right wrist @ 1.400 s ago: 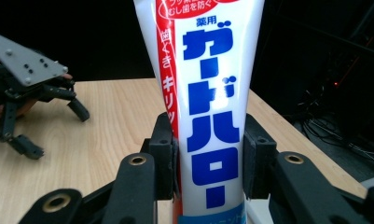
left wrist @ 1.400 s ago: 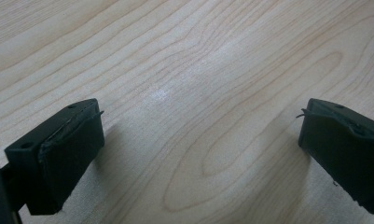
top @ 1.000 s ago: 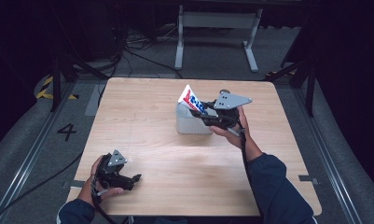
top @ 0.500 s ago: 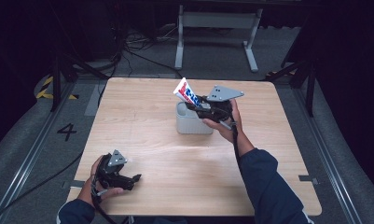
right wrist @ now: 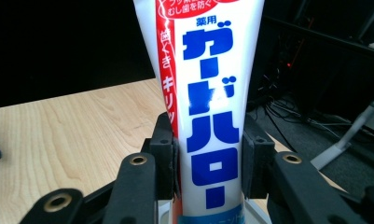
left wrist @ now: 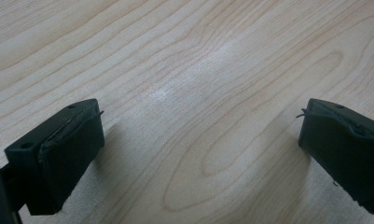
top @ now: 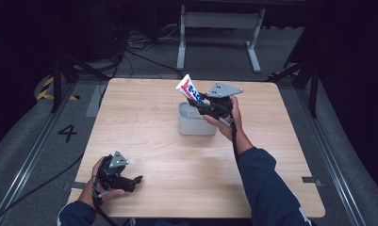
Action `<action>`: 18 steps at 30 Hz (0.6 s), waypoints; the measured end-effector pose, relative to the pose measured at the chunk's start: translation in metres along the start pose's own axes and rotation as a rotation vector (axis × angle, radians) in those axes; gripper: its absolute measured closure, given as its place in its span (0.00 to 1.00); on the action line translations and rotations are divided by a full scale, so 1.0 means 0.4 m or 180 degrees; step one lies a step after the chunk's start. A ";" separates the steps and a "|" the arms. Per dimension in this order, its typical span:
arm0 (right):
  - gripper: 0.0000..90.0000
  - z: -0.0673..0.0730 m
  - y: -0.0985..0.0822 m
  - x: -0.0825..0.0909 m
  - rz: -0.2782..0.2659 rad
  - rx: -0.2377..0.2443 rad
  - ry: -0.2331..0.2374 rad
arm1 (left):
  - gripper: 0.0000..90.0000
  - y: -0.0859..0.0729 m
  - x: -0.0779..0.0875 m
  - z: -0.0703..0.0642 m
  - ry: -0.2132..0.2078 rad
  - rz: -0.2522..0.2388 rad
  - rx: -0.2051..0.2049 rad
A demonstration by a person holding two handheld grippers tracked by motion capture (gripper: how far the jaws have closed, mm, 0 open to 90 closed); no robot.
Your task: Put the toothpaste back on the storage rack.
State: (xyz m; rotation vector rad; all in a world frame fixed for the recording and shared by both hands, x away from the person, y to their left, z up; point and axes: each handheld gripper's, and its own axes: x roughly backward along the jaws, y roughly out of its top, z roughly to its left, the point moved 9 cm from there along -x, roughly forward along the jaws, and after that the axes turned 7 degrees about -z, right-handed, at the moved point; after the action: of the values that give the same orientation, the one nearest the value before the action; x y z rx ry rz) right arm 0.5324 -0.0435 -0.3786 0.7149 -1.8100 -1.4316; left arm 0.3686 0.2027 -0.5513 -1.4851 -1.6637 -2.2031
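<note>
Right gripper: clamped on the toothpaste tube, jaws pressing both flanks of its lower body; held above the grey container.
Left gripper: spread wide, nothing between the jaws; parked low on the table near the front-left corner, well apart from the work.
Tube position: tilted, flat crimped end up and away from the person, lower end at or just inside the container rim; depth of insertion not discernible.
Container position: mid-table, slightly toward the far edge, upright, open at the top.
Step in hand (judged): lowering the tube into the container, or lifting it out; not decidable from one moment.
Technique: keep the tube's long axis near vertical over the opening; clear the near wall before any descent; hold grip pressure moderate to avoid squeezing the soft body; release only once the lower end is supported.
Risk (judged): light container likely to tip or slide if the tube drags on its rim.
High view, exclusive content: overall layout, tilt of the tube, both hands' spacing.
Right gripper view, exclusive content: jaw contact on the tube, blue and red Japanese print, white body.
Left gripper view, exclusive content: bare wood grain between the open jaws.
</note>
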 end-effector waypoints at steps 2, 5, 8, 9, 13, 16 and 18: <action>0.72 -0.004 -0.007 -0.005 0.0023 -0.0014 -0.0007 | 0.01 0.000 0.000 0.000 0.0000 0.0000 -0.0001; 0.72 -0.007 -0.012 -0.012 0.0043 -0.0011 -0.0018 | 0.01 0.000 0.000 0.000 0.0000 0.0000 0.0000; 0.72 -0.010 -0.013 -0.017 0.0068 0.0006 -0.0036 | 0.01 0.000 0.000 0.000 0.0000 0.0000 -0.0001; 0.72 -0.010 -0.013 -0.019 0.0064 0.0002 -0.0040 | 0.01 0.000 0.000 0.000 0.0000 0.0000 0.0000; 0.72 -0.017 -0.017 -0.026 0.0088 0.0005 -0.0082 | 0.01 0.000 0.000 0.000 0.0000 -0.0001 0.0001; 0.72 -0.019 -0.023 -0.032 0.0106 -0.0025 -0.0093 | 0.01 0.000 0.000 0.000 -0.0001 0.0000 0.0000; 0.72 -0.021 -0.028 -0.036 0.0120 -0.0018 -0.0100 | 0.01 0.000 0.000 0.000 0.0000 0.0001 -0.0002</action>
State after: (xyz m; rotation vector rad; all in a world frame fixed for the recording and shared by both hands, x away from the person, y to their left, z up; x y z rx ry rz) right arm 0.5477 -0.0396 -0.3910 0.6553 -1.8333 -1.4301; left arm 0.3686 0.2028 -0.5513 -1.4853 -1.6629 -2.2035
